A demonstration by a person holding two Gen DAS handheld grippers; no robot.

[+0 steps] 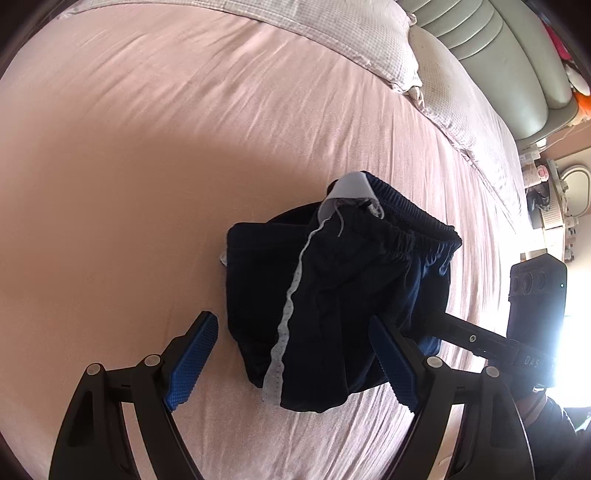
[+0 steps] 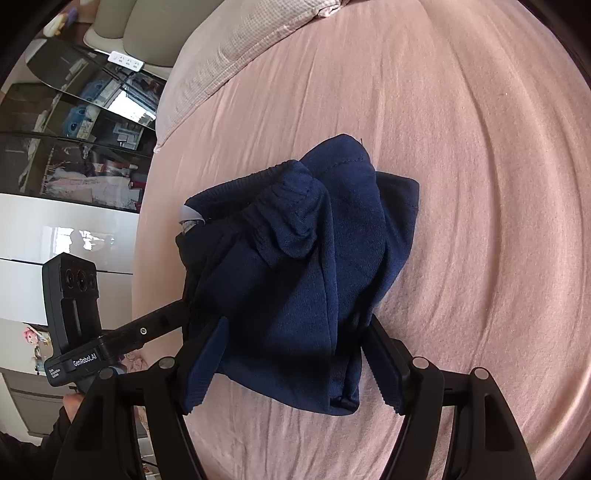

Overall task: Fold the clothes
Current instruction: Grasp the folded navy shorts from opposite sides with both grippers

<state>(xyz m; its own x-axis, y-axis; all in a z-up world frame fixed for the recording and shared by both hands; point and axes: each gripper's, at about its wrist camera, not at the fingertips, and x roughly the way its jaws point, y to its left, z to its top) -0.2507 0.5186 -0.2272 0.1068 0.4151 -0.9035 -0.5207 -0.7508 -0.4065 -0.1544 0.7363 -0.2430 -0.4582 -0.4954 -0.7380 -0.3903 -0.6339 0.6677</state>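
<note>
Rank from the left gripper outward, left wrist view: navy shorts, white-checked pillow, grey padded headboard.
From the left gripper:
1. navy shorts, lying between its open fingers on the pink sheet.
2. white-checked pillow, farther up the bed, upper right.
3. grey padded headboard, behind the pillow, at the top right edge.

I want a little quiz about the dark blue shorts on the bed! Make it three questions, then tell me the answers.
1. True or false: the shorts lie flat and neatly spread on the pink sheet.
2. What colour is the stripe running down the shorts?
3. How does the left gripper stand? A) wide open B) shut on the pillow

Key: 1 false, they are bunched up. 2 white. 3 A.
</note>
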